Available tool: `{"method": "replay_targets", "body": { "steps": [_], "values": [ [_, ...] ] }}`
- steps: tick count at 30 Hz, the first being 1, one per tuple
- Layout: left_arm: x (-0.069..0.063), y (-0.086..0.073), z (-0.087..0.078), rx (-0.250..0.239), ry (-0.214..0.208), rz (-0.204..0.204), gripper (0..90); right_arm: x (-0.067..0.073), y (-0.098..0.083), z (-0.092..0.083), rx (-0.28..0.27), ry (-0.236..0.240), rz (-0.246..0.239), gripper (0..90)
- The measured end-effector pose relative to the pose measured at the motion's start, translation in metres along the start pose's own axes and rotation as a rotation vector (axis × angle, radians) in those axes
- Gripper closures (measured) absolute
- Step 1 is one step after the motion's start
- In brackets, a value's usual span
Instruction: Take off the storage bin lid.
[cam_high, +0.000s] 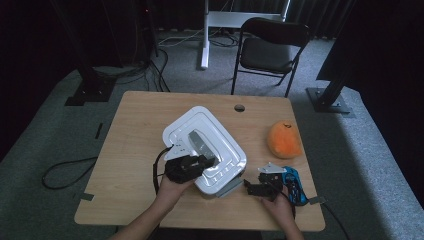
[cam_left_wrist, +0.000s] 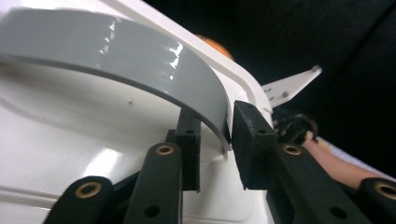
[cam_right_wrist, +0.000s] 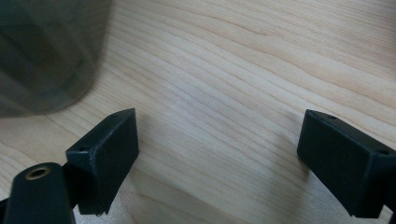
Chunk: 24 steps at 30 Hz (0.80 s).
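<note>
A white rounded-square container (cam_high: 227, 145) with a ridged lid (cam_left_wrist: 70, 135) lies in the middle of the wooden table (cam_high: 140, 145). A grey arched handle (cam_high: 198, 140) crosses the lid. My left gripper (cam_high: 210, 162) reaches over the container's near edge. In the left gripper view the handle's (cam_left_wrist: 140, 51) end sits between the two black pads of the left gripper (cam_left_wrist: 217, 140), which press on it from both sides. My right gripper (cam_high: 250, 186) rests low on the table to the right of the container, and its jaws (cam_right_wrist: 217, 154) stand wide open over bare wood with nothing between them.
An orange plush toy (cam_high: 284, 140) lies near the table's right edge. A blurred grey part of the container (cam_right_wrist: 46, 56) shows just ahead of the right gripper. A black folding chair (cam_high: 270, 50) stands beyond the table. A cable hole (cam_high: 239, 107) marks the far edge.
</note>
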<state>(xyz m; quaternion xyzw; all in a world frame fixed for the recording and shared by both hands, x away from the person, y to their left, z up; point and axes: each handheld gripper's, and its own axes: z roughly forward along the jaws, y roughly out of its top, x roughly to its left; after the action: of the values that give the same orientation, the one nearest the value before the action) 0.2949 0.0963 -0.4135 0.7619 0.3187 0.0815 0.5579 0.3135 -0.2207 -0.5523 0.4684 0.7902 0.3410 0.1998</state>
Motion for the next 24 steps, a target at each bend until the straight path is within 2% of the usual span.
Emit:
{"method": "replay_targets", "body": {
  "steps": [5,12,24],
  "values": [
    [-0.001,0.001,-0.005,-0.022,-0.028,-0.009,76.7,0.0,0.0,0.0,0.0,0.001,0.001,11.8],
    [-0.006,0.005,-0.013,-0.036,-0.049,0.009,79.7,0.0,0.0,0.0,-0.001,0.0,0.0,11.8],
    [-0.009,0.011,-0.031,-0.025,-0.037,0.044,82.2,0.0,0.0,0.0,-0.001,0.0,0.003,11.8]
  ]
}}
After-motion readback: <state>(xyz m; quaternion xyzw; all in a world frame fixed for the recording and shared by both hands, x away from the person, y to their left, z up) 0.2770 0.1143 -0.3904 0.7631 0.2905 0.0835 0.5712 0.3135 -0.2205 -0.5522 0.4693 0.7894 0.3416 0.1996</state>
